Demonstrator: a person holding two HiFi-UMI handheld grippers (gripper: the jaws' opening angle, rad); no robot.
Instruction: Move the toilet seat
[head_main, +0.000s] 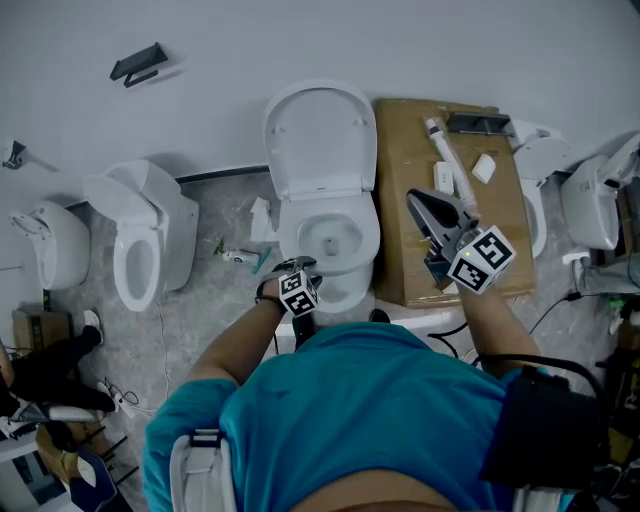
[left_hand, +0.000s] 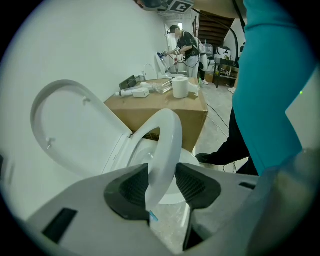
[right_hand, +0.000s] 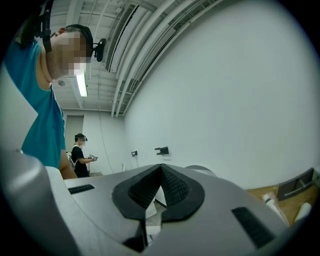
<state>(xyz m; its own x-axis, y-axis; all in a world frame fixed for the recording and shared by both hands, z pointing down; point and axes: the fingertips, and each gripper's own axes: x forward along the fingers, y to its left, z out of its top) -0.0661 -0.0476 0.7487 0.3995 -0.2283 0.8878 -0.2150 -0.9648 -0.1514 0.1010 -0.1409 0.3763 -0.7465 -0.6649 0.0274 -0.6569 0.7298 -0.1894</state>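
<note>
The white toilet (head_main: 340, 285) stands in the middle, its lid (head_main: 320, 140) raised against the wall. In the left gripper view the white seat ring (left_hand: 167, 135) is tilted up off the bowl, its front edge between the dark pads. My left gripper (left_hand: 162, 185) is shut on that front edge; in the head view it sits at the bowl's near rim (head_main: 300, 268). My right gripper (head_main: 425, 205) hovers above the cardboard box, right of the toilet, pointing level. Its pads meet at the tips, with nothing between them (right_hand: 160, 192).
A cardboard box (head_main: 395, 230) right of the toilet carries a tube, a roll and small parts. Two more toilets (head_main: 145, 245) (head_main: 55, 245) stand at the left, and another one (head_main: 595, 200) at the right. Cables lie on the floor. A second person (left_hand: 187, 45) works far off.
</note>
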